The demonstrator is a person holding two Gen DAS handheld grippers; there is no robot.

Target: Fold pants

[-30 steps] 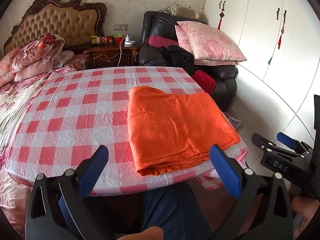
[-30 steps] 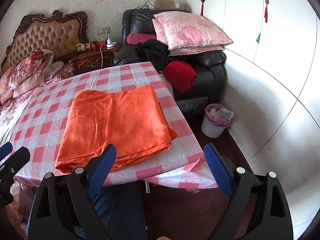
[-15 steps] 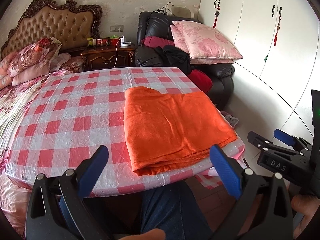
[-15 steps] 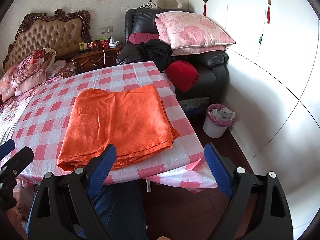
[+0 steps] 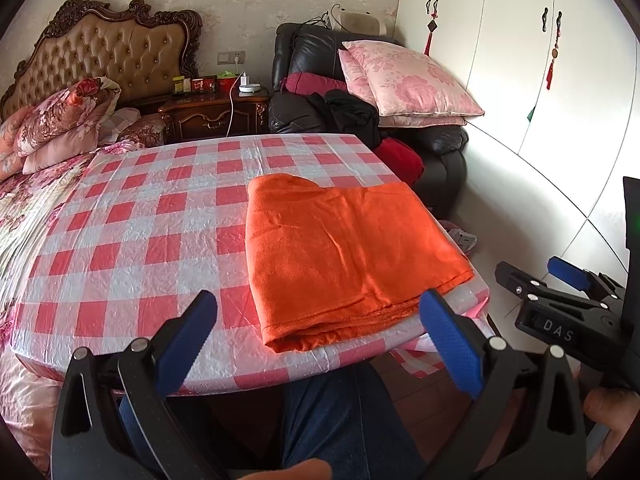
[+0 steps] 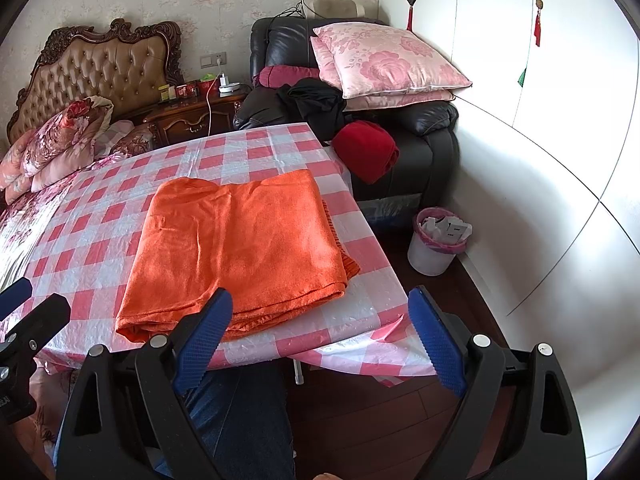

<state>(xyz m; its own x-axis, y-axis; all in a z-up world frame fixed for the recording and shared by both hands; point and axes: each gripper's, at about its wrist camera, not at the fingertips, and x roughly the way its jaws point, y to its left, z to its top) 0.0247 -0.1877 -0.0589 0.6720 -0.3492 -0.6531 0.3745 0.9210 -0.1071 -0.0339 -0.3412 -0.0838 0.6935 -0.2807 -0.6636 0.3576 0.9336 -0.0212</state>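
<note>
Orange pants (image 5: 344, 256) (image 6: 236, 248) lie folded into a flat rectangle on the red-and-white checked table (image 5: 132, 232) (image 6: 352, 320), near its front right corner. Both grippers hover off the table's front edge, clear of the cloth. The left gripper (image 5: 320, 328) is open, its blue pads wide apart with nothing between them. The right gripper (image 6: 320, 328) is open too and holds nothing. The right gripper (image 5: 560, 292) also shows at the right edge of the left wrist view. The left gripper's tips (image 6: 24, 312) appear at the left edge of the right wrist view.
A person's leg in blue jeans (image 5: 344, 412) is under the table's front edge. A bed with floral bedding (image 5: 24, 184) adjoins the table on the left. A black armchair with pink pillows (image 6: 388, 64) and red cloth (image 6: 366, 150) stands behind. A white bin (image 6: 438, 240) sits on the floor at right.
The view of the table and pants has shifted only slightly between frames. The pants lie as before and both grippers stay open.
</note>
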